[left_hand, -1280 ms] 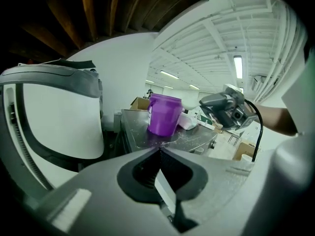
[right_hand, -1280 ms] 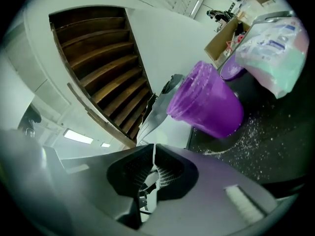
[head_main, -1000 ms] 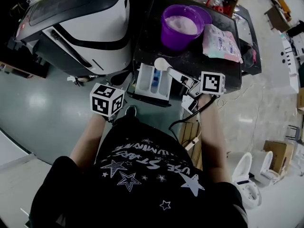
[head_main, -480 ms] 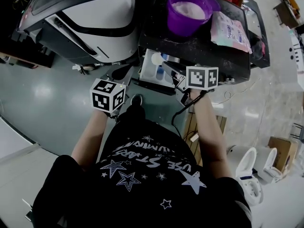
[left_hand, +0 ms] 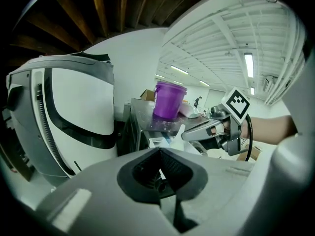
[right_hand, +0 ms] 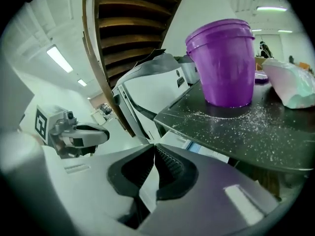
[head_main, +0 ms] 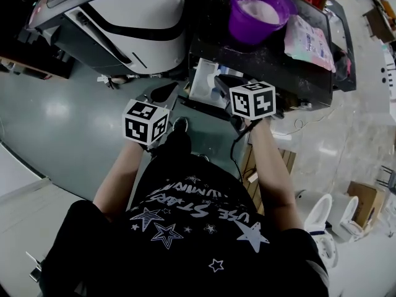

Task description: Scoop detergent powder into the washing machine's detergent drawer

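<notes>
Since a second ago, the right hand-held gripper, squeezing the white scoop, has moved over the open drawer; the left hand-held gripper is closed and empty. I think powder is tipping in now.

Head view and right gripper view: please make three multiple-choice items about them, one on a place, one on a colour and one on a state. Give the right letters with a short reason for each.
1. Where does the powder bucket stand?
A. in a sink
B. on the dark table
C. on a chair

2. What colour is the bucket?
A. purple
B. green
C. orange

3. How is the right tool?
A. wide open and empty
B. shut on a cloth
C. shut on a white scoop handle

Answers:
1 B, it sits on the powder-dusted dark top.
2 A, its wall is purple in both views.
3 C, the white handle runs between the closed jaws.
</notes>
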`<action>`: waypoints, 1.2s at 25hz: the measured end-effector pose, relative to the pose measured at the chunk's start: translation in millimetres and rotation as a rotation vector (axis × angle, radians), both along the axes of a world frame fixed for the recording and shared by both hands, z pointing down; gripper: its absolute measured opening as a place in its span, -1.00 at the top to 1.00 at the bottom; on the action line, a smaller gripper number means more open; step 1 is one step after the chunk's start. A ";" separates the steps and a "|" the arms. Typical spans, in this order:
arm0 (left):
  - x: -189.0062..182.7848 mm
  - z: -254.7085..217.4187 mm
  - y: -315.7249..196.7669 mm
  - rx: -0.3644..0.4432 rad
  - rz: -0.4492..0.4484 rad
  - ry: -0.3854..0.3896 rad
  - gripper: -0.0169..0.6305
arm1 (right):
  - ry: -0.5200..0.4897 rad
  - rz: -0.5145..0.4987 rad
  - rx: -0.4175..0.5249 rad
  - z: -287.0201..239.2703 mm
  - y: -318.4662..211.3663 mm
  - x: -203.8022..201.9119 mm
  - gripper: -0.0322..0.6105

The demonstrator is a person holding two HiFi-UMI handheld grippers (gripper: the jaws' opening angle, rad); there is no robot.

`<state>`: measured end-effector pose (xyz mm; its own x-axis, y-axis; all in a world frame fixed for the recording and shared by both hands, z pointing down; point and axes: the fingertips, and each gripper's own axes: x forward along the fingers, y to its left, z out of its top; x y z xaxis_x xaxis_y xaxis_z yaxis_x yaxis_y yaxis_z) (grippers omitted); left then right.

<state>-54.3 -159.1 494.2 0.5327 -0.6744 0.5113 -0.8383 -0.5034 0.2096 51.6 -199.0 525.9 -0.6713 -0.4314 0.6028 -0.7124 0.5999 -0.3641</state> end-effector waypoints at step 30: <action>-36.0 13.7 12.9 -0.026 -0.064 0.011 0.95 | 0.711 -0.696 0.706 15.1 14.8 -36.2 0.79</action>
<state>-90.3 -146.2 507.9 0.4947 -0.6941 0.5230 -0.8661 -0.4431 0.2312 15.4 -184.2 541.0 -0.5052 -0.4928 0.7085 -0.0680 0.8411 0.5366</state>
